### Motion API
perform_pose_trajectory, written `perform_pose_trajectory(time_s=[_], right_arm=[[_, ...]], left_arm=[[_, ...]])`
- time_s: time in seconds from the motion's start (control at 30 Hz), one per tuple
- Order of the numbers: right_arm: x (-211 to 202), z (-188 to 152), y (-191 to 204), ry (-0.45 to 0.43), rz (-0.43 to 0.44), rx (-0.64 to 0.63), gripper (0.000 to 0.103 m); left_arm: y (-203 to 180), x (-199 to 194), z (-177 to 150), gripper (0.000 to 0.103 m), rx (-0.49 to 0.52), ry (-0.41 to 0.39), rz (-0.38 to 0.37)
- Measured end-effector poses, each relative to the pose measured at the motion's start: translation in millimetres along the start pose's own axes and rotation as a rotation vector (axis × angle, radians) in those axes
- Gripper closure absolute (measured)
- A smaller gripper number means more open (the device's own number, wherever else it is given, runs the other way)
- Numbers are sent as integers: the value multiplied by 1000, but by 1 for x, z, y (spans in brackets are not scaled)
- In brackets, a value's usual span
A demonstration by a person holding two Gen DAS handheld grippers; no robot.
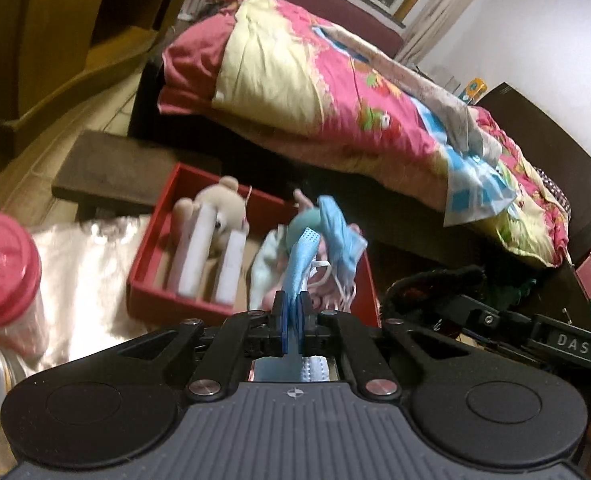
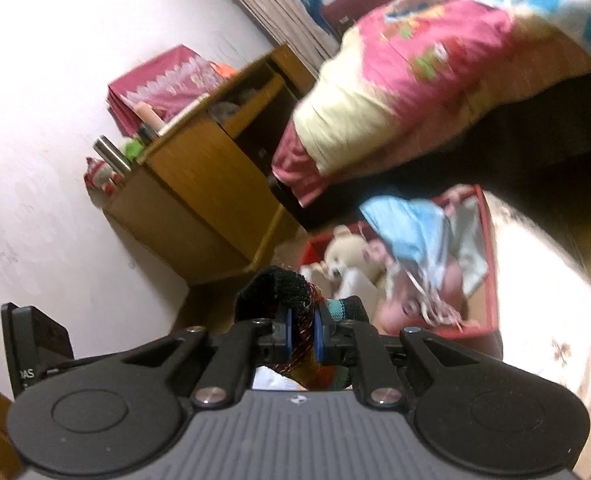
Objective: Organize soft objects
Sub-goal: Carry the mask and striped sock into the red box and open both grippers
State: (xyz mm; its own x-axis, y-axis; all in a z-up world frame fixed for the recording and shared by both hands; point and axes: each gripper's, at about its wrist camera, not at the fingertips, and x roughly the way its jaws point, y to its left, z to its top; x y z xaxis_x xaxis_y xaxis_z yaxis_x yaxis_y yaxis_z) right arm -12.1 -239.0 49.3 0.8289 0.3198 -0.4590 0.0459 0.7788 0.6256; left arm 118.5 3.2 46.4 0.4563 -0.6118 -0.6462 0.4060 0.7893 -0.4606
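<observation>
My left tongs (image 1: 293,304) grip a blue face mask (image 1: 301,248) above the red box (image 1: 151,292). My right tongs (image 2: 303,330) clamp a dark striped sock (image 2: 291,292).

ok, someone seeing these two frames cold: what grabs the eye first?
Probably the bright pink-and-yellow quilt heaped on the bed at the top. Next, the red box on the floor below it, with a beige teddy bear inside. Up close, the left gripper pinches a blue face mask, the right gripper a dark striped sock.
</observation>
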Motion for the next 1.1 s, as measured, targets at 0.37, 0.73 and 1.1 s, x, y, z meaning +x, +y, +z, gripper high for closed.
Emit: perform_pose_trajectory(time_s=[0.37,0.73,1.1], right_arm=[[8,32,14,-103,-27,-58,103],[53,65,-2,-117,-141,-107,103],[119,63,-20,10,-178,-149,103]], left_arm=[[-16,8,37,103,63,-88,44],[-17,61,68,102,88,-69,82],[4,107,66,96,72,-7,134]])
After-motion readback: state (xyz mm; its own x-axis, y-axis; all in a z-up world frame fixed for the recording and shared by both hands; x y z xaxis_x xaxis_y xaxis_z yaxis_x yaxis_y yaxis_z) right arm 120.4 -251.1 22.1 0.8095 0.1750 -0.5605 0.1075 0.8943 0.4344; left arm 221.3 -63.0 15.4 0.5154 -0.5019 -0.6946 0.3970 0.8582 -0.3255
